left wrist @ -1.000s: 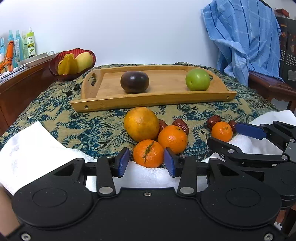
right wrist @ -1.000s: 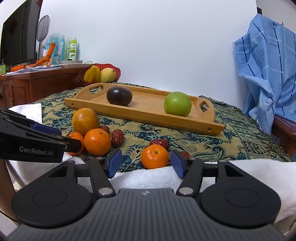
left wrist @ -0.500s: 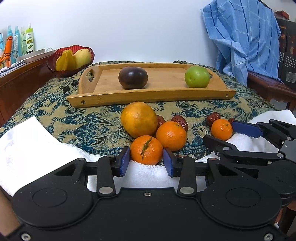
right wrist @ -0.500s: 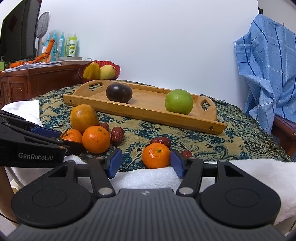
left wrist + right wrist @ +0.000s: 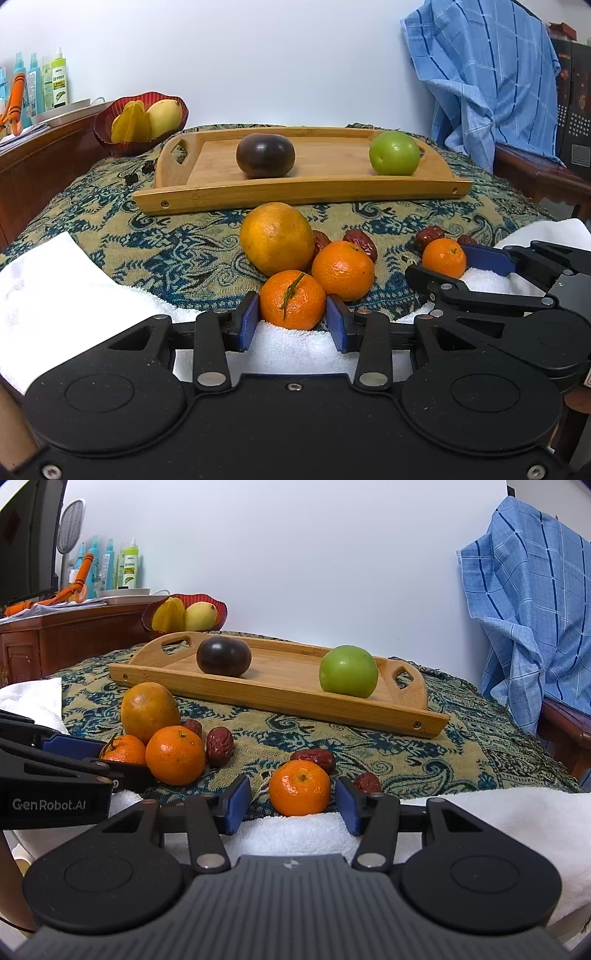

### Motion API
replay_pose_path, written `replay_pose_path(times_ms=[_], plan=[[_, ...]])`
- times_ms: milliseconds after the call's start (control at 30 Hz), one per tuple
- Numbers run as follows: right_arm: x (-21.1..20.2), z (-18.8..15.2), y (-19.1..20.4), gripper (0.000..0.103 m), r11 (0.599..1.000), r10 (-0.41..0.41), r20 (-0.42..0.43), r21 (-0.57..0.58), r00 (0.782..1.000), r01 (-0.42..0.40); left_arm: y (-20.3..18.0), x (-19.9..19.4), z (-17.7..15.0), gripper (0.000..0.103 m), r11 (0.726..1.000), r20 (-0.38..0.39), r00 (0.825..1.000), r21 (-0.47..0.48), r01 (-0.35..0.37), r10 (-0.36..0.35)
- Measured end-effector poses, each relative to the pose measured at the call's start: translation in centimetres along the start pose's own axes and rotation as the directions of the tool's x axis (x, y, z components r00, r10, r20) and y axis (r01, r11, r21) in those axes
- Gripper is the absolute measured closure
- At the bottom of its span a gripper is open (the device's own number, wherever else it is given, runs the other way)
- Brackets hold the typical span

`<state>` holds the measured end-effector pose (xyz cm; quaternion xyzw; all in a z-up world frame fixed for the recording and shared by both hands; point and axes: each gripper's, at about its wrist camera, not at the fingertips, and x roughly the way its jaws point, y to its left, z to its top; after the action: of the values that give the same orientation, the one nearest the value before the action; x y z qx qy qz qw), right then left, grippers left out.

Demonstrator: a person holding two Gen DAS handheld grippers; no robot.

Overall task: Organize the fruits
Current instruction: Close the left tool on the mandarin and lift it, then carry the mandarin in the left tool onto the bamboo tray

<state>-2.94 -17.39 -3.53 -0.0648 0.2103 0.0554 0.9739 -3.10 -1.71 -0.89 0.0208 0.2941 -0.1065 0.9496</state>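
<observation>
On the patterned cloth [image 5: 110, 236], near its front edge, my left gripper [image 5: 291, 319] clamps a mandarin [image 5: 292, 300], stem up; my right gripper [image 5: 291, 805] is closing around another [image 5: 299, 787], not yet touching.

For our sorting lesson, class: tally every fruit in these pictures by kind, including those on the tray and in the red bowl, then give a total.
small mandarins: 3
large orange fruit: 1
red dates: 4
dark purple fruit: 1
green fruit: 1
starfruit: 1
yellow mango-like fruit: 1
Total: 12
</observation>
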Motion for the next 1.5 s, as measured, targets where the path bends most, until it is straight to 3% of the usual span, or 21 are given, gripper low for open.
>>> replay_pose_path(times_ms=[300, 467, 600, 1033, 1500], plan=[[0.0, 0.0, 0.0, 0.048, 1.0, -0.001, -0.001, 0.002, 1.0, 0.001, -1.0, 0.5, -0.4, 0.064, 0.996, 0.017, 0.999, 0.086, -0.034, 0.032], [0.0, 0.0, 0.1, 0.051, 1.0, -0.004, -0.002, 0.007, 1.0, 0.004, -0.8, 0.4, -0.3, 0.065, 0.997, 0.019, 0.999, 0.077, -0.029, 0.028], [0.1, 0.0, 0.0, 0.063, 1.0, -0.016, -0.006, 0.009, 1.0, 0.016, -0.8, 0.0, -0.2, 0.066, 0.998, 0.029, 0.999, 0.059, -0.039, 0.037], [-1.3, 0.8, -0.1, 0.064, 0.999, 0.009, 0.04, 0.039, 0.999, -0.011, -1.0, -2.7, 1.6, 0.066, 0.999, 0.106, 0.994, 0.047, -0.029, 0.023], [-1.0, 3.7, -1.7, 0.064, 0.997, 0.015, 0.088, 0.08, 0.996, -0.022, -0.3, -1.4, 5.8, 0.066, 0.996, 0.093, 0.993, 0.036, -0.081, 0.077]])
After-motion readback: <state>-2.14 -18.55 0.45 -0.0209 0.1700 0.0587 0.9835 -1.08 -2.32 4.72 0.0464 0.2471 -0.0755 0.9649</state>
